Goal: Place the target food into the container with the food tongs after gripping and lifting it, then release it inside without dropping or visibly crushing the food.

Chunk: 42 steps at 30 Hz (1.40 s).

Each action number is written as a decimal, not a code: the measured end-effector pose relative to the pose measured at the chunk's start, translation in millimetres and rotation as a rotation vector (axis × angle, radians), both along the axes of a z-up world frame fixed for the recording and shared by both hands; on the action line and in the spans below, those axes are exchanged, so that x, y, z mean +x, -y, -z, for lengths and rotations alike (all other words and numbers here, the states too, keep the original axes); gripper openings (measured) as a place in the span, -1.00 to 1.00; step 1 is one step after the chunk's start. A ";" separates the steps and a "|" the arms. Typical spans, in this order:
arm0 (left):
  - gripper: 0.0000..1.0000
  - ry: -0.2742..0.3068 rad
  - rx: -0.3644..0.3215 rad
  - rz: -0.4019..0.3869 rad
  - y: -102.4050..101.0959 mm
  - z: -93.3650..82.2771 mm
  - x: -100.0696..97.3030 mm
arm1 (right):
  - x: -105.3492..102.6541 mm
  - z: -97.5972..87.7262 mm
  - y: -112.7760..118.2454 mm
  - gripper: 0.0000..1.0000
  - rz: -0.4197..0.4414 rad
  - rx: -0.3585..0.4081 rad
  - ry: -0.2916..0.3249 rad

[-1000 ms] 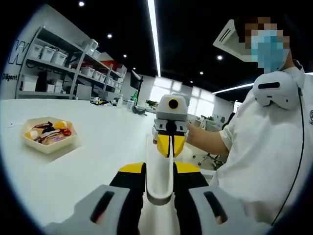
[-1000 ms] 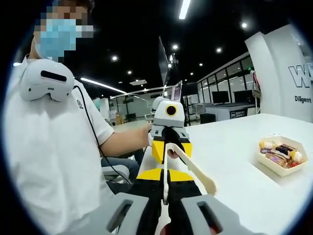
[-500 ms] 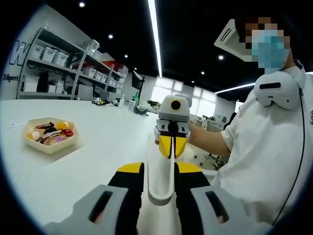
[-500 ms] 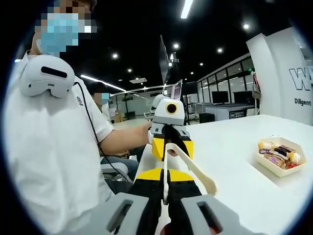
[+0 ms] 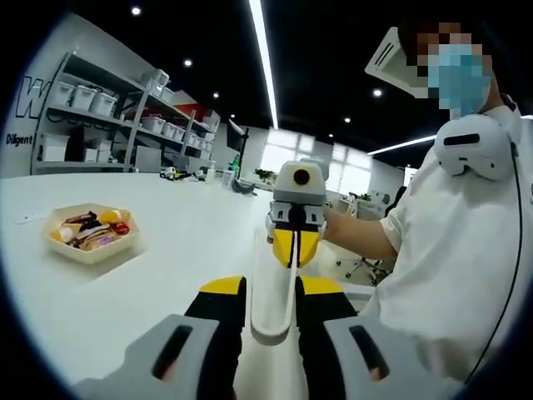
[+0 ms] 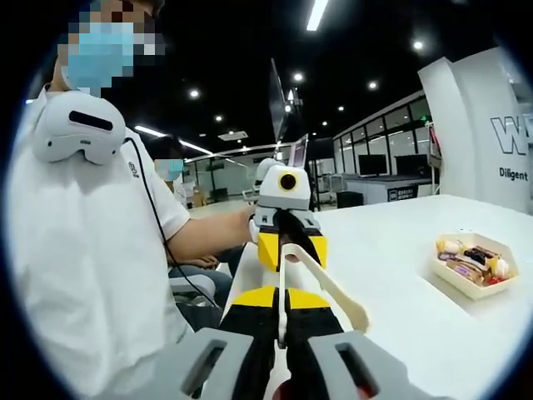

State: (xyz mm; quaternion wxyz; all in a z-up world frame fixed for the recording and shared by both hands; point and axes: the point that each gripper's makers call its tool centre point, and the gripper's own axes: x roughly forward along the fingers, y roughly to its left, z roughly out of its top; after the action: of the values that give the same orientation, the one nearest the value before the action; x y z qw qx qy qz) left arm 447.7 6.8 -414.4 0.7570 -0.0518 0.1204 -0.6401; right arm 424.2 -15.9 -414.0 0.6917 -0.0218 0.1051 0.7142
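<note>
White food tongs [image 5: 268,321] span the gap between my two grippers, which face each other above the near edge of a white table [image 5: 166,250]. My left gripper [image 5: 271,287] is shut on the tongs' rounded end. My right gripper [image 6: 283,297] is shut on one tong arm, while the other arm [image 6: 329,287] splays free to the right. In the left gripper view the right gripper [image 5: 295,246] is straight ahead; in the right gripper view the left gripper [image 6: 285,242] is. A beige hexagonal container [image 5: 90,233] [image 6: 470,265] with several food pieces sits on the table, well off to the side.
The person holding the grippers, in a white shirt [image 5: 450,250] [image 6: 83,250], sits at the table's edge. Shelves with white bins [image 5: 92,100] stand behind the table. Another person [image 6: 171,171] is in the background, and a white wall panel [image 6: 475,125] rises past the container.
Both views have drifted slightly with the hands. The grip on the tongs is unchanged. A second person has come into sight in the background of the right gripper view.
</note>
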 end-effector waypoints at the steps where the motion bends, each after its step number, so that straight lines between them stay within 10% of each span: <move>1: -0.55 0.003 0.003 -0.002 -0.3 0.3 0.1 | 0.1 0.1 0.1 -1.00 0.001 0.000 0.000; 42: -0.62 0.084 0.066 0.002 -0.4 8.3 1.9 | 4.1 9.0 -0.3 -1.00 -0.003 -0.035 0.081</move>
State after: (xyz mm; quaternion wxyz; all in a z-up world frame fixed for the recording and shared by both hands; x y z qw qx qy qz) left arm 449.6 7.2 -422.7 0.7619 0.0001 0.1097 -0.6383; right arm 428.4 -15.6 -423.0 0.6937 -0.0630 0.0896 0.7119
